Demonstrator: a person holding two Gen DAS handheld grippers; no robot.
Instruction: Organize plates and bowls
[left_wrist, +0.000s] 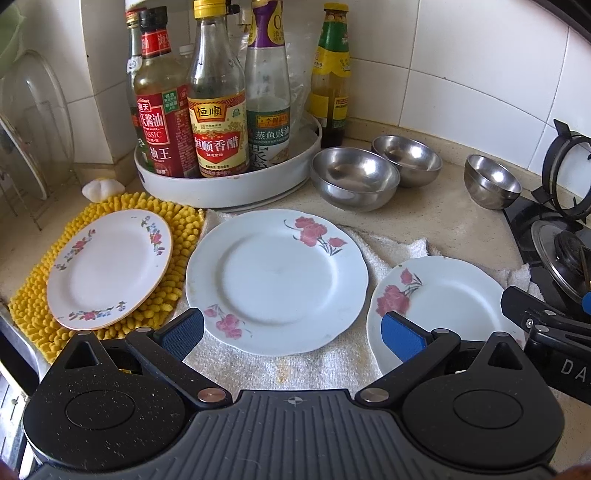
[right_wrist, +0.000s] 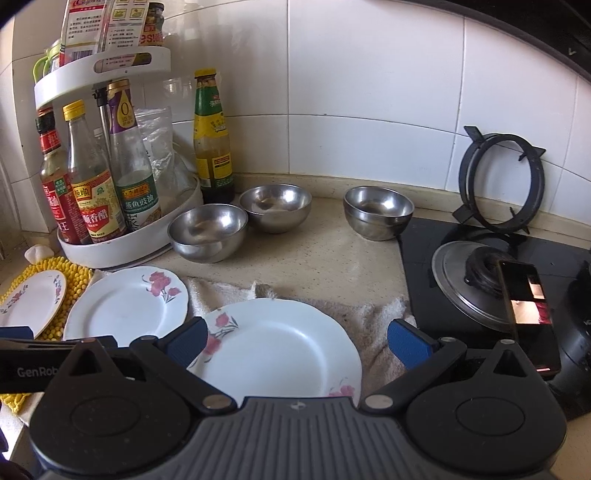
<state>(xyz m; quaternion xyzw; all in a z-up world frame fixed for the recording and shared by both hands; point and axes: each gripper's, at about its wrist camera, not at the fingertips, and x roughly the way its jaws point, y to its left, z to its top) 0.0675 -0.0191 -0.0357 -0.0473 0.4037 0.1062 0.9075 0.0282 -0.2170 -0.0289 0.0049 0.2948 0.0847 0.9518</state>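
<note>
Both grippers hang over the worktop with their blue fingers spread wide and holding nothing. The left gripper (left_wrist: 293, 332) is above the big white plate with pink flowers (left_wrist: 277, 280) on the white towel (left_wrist: 325, 365). At 9 o'clock from it sits a small flowered plate (left_wrist: 109, 273) on a yellow bumpy mat (left_wrist: 184, 236). The right gripper (right_wrist: 297, 345) is above another white flowered plate (right_wrist: 280, 350). Three shiny metal bowls (right_wrist: 207, 230) sit at 12 o'clock, near the round white bottle rack (right_wrist: 122, 254)

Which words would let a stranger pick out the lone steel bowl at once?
Find the black gas stove on the right. The lone steel bowl stands on the beige counter against its left edge. Two matching bowls touch each other near the bottle rack; this one stands apart.
</note>
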